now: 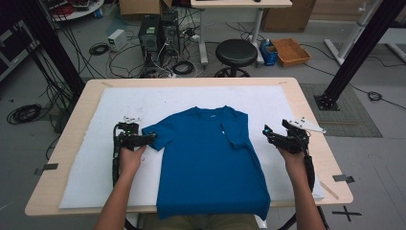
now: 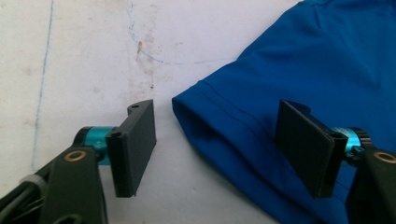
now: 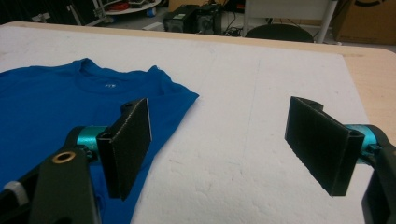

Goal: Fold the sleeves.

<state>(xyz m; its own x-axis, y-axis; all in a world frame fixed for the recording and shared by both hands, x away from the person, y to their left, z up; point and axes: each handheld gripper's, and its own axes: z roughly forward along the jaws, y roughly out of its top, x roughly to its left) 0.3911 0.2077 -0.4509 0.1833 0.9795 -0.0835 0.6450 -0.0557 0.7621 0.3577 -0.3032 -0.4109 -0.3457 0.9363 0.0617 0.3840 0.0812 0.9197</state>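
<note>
Blue T-shirt (image 1: pixel 210 158) lies flat on the white sheet (image 1: pixel 86 172) that covers the wooden table (image 1: pixel 72 120); collar points to the table's far edge, hem hangs a little over the near edge by the person; taken as landmark for all that follows.

Shirt's sleeve on the right side is folded inward over the chest; sleeve on the left side (image 2: pixel 224 121) is spread out flat on the sheet.

Left gripper (image 1: pixel 143 139) sits at the shirt's left sleeve, held in the person's left hand (image 1: pixel 130 160); jaws spread wide, nothing between them pinched; in the left gripper view (image 2: pixel 224 149) one jaw stands over bare sheet just beside the sleeve's cuff, the other over the sleeve cloth, so the cuff edge lies in the gap; whether the pads touch the cloth I cannot tell.

Right gripper (image 1: pixel 270 135) is off the shirt's right side, near but apart from it, over bare sheet, held in the right hand (image 1: pixel 292 155); jaws released and wide, holding nothing; in the right gripper view (image 3: pixel 224 149) the shirt's shoulder and collar lie beyond the left-hand jaw, the rest of the gap over white sheet.

Faint blue pen lines and brownish smudges mark the sheet beyond the left sleeve.

Behind the shirt, past the table's far edge: black round stool (image 1: pixel 236 52); computer towers (image 1: pixel 158 33) with cables on the floor; orange tray (image 1: pixel 290 51) on the floor.
</note>
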